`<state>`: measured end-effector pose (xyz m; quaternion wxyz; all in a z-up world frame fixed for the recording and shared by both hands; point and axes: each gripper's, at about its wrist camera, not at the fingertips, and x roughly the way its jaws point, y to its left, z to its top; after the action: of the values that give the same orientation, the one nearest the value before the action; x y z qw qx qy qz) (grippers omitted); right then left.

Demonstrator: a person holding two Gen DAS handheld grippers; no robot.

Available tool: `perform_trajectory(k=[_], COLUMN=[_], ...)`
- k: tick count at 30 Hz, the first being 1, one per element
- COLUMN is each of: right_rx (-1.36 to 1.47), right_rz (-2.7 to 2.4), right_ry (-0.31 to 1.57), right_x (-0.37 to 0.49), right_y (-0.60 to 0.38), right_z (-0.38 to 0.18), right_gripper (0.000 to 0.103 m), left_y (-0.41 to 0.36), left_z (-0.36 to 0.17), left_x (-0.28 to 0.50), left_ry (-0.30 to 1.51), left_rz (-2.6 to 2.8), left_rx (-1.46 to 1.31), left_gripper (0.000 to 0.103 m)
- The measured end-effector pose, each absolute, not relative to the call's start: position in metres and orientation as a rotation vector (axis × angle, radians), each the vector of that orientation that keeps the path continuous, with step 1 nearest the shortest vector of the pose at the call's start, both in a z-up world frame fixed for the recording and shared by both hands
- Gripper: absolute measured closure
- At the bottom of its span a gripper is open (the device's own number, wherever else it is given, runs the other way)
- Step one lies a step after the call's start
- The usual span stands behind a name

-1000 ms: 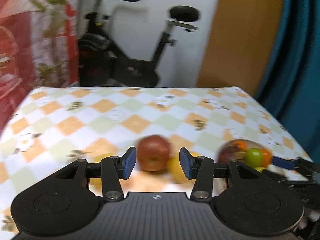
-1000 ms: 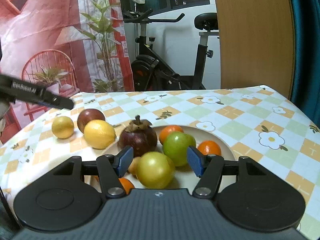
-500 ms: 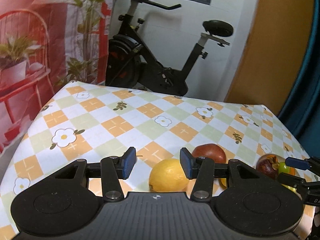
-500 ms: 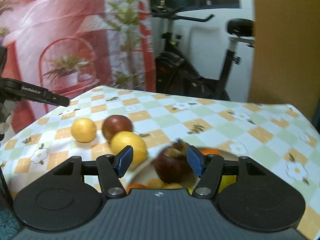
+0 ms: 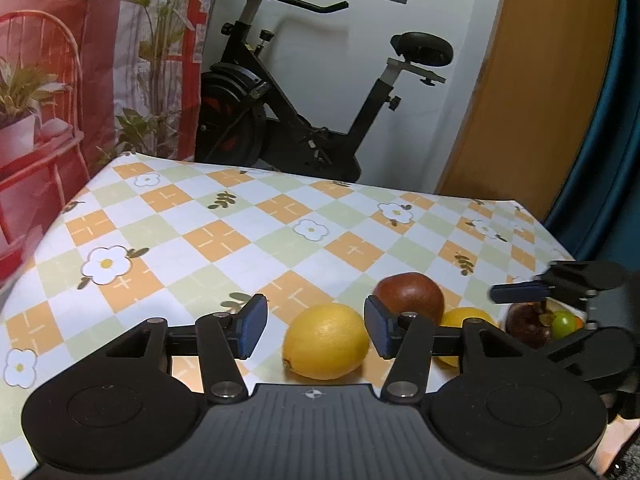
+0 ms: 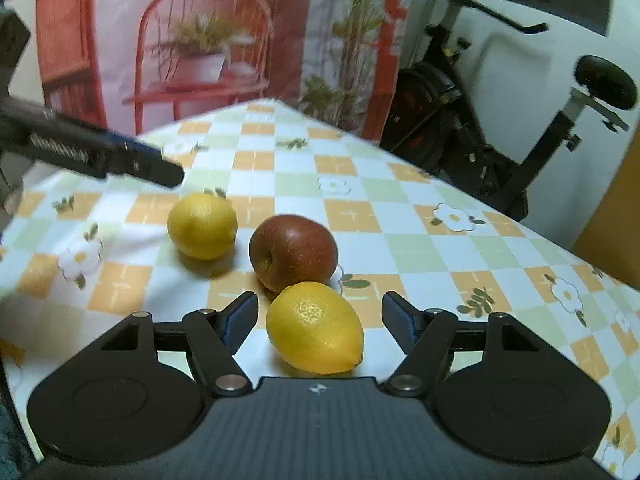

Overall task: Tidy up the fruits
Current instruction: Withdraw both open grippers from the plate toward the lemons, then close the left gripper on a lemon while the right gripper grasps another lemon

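On the checked, flower-printed surface [image 5: 208,240], three loose fruits lie near its front edge. Going left to right in the left wrist view: a round lemon [image 5: 326,340], just beyond and to its right a dark red apple [image 5: 410,294], then a second lemon [image 5: 460,328], partly hidden behind the tongs' right finger. Further right, toward the surface's right edge, a mangosteen [image 5: 524,322] and a green fruit [image 5: 564,322] sit together with a bit of orange fruit beside them; what they sit in is mostly hidden.

The left tongs [image 5: 314,330] are partly apart and opening; the first lemon lies between the blue pads, and neither pad presses on it.

The right tongs [image 6: 320,322] are wider and also opening. In their own view the second lemon [image 6: 315,328] lies between the fingers, with clear gaps on both sides. The apple [image 6: 294,252] touches or nearly touches that lemon on its far side, and the first lemon [image 6: 202,226] is just left of the apple.

An exercise bike [image 5: 312,92] stands behind the surface's far edge.
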<state>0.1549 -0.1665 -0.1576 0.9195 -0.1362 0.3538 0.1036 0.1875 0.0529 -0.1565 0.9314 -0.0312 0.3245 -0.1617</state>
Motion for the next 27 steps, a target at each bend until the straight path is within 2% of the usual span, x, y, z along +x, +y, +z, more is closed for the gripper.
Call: perform_trajectory(k=[10, 17, 23, 27], right_rx=[-0.274, -0.297, -0.285, -0.263], right_rz=[0.231, 0.270, 0.340, 0.305], right_ry=[0.870, 0.797, 0.718, 0.742], right_x=[0.176, 0.144, 0.116, 0.122], right_y=[-0.165, -0.147, -0.138, -0.145], right_z=[-0.180, -0.170, -0.163, -0.173], right_gripper=[0.027, 0.025, 0.032, 0.030], left_y=[0.037, 0.019, 0.011, 0.000], left_z=[-0.161, -0.175, -0.191, -0.200], left_x=[0.183, 0.178, 0.184, 0.190], left_ry=[0.692, 0.745, 0.800, 0.826], left_rz=[-0.427, -0.537, -0.556, -0.591], left_rx=[-0.110, -0.165, -0.210, -0.237], left_gripper=[0.047, 0.047, 0.047, 0.045])
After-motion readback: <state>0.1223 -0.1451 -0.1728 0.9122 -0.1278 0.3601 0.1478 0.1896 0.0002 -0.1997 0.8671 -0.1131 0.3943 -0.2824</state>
